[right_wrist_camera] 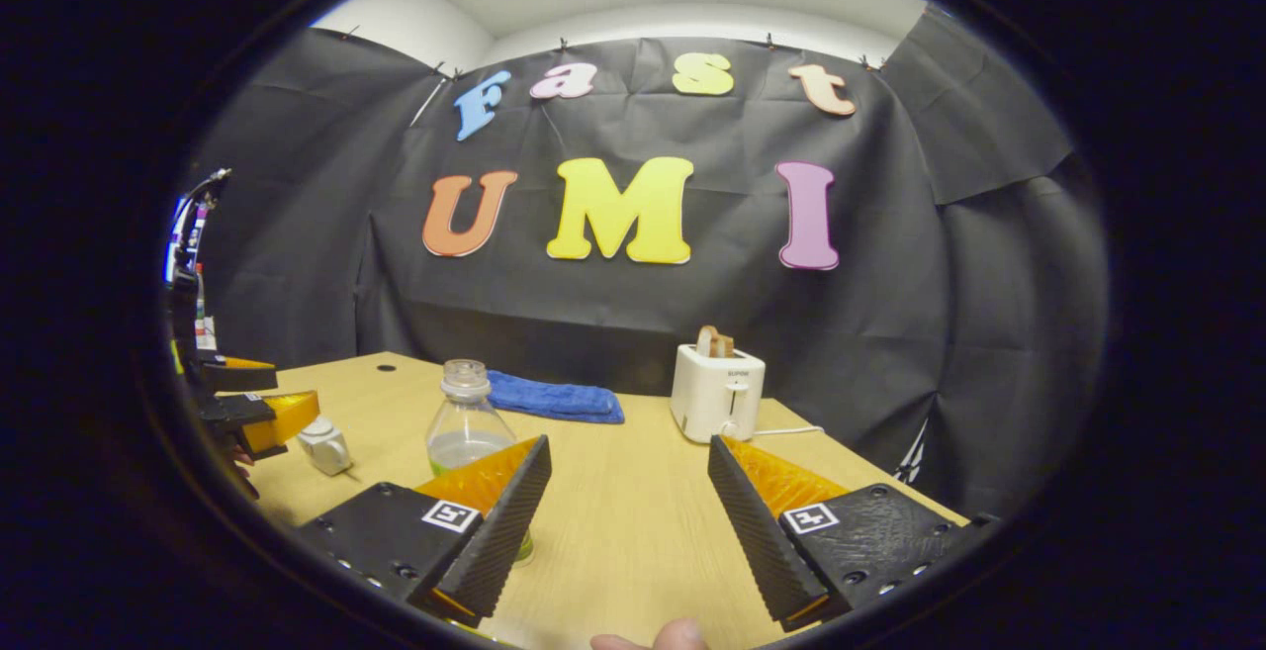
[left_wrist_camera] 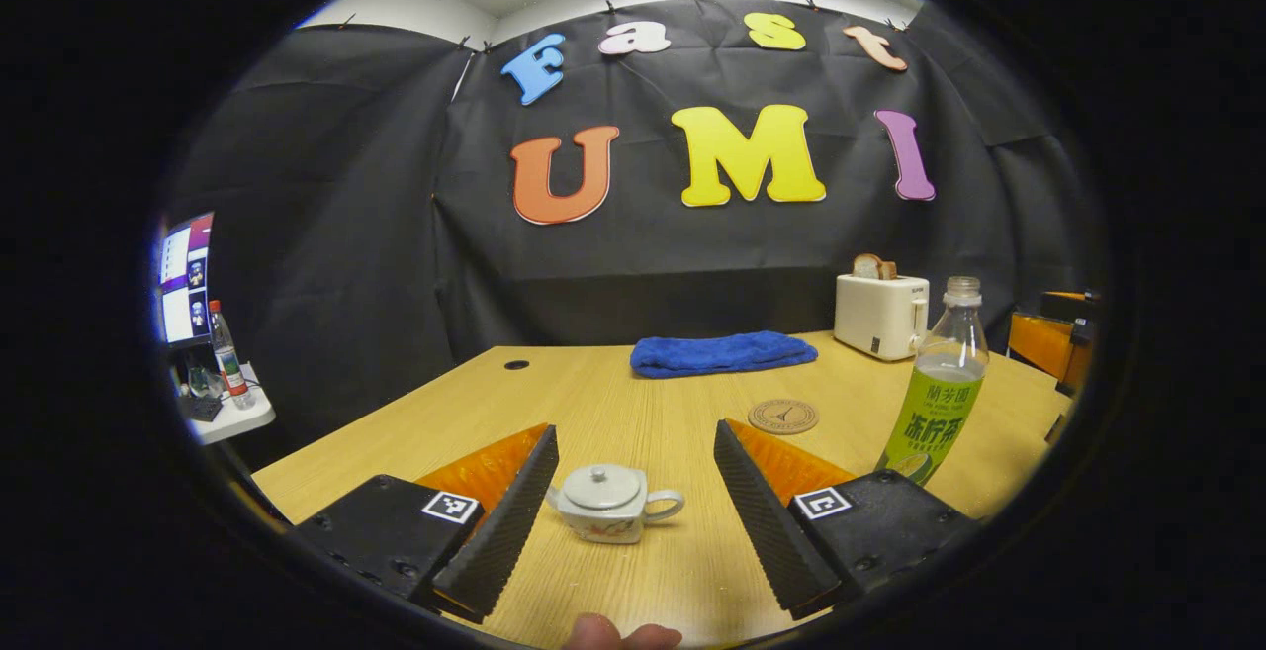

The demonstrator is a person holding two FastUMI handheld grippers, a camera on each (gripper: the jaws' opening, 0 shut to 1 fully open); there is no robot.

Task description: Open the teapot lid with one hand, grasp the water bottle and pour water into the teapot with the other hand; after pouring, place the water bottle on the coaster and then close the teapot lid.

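A small white teapot (left_wrist_camera: 610, 504) with its lid on stands on the wooden table (left_wrist_camera: 633, 393), just ahead of my left gripper (left_wrist_camera: 633, 516), between its open fingers but untouched. A clear water bottle (left_wrist_camera: 937, 395) with a green label and no cap stands to the right. A round brown coaster (left_wrist_camera: 782, 416) lies beyond the teapot. In the right gripper view the water bottle (right_wrist_camera: 463, 422) stands ahead and left of my right gripper (right_wrist_camera: 628, 521), partly behind its left finger; that gripper is open and holds nothing. The teapot (right_wrist_camera: 324, 446) and the left gripper (right_wrist_camera: 252, 413) show far left.
A folded blue towel (left_wrist_camera: 722, 352) lies at the back of the table. A white toaster (left_wrist_camera: 880, 314) with bread in it stands at the back right. A side table (left_wrist_camera: 232, 417) with a bottle and a monitor is off to the left.
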